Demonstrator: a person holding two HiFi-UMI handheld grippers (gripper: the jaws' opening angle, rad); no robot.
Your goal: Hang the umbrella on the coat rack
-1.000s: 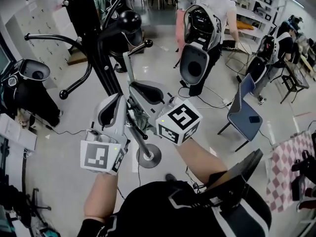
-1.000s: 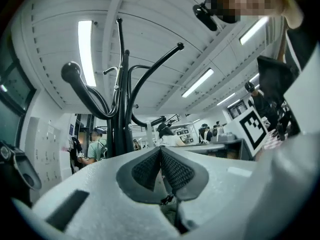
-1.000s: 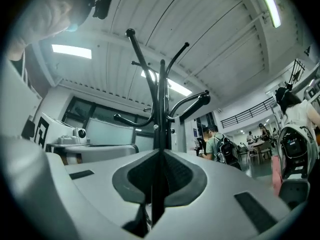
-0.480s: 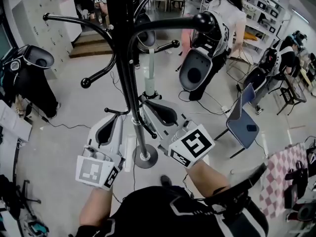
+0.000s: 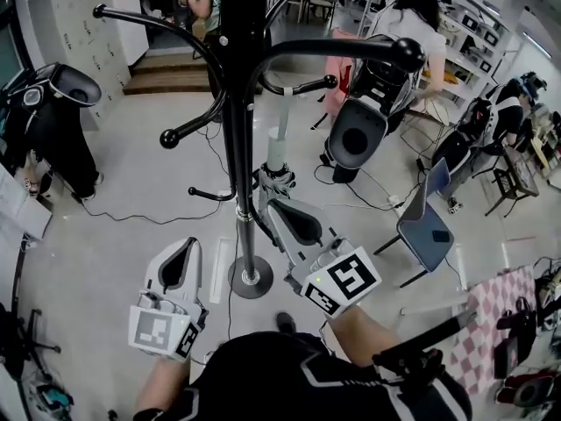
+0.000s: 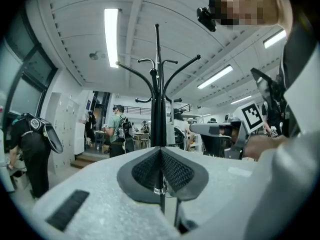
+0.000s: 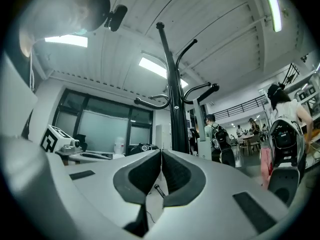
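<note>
The black coat rack [image 5: 235,121] stands right in front of me, its pole running down to a round base [image 5: 252,278]. A folded pale green umbrella [image 5: 276,145] hangs upright from one of the rack's hook arms, just right of the pole; it shows beside the pole in the right gripper view too [image 7: 199,129]. My left gripper [image 5: 187,243] is low at the left of the base, shut and empty [image 6: 160,152]. My right gripper [image 5: 273,203] is below the umbrella's lower end, clear of it, shut with nothing between its pads [image 7: 161,157].
A blue chair [image 5: 425,227] stands at the right and a checkered cloth [image 5: 488,318] lies beyond it. Black equipment [image 5: 51,121] stands at the left wall. People with backpacks [image 5: 364,121] work behind the rack. Cables [image 5: 131,217] trail over the floor.
Both grippers have drawn back and down from the rack toward me. The umbrella stays hanging on the rack. More of the rack's hook arms now shows.
</note>
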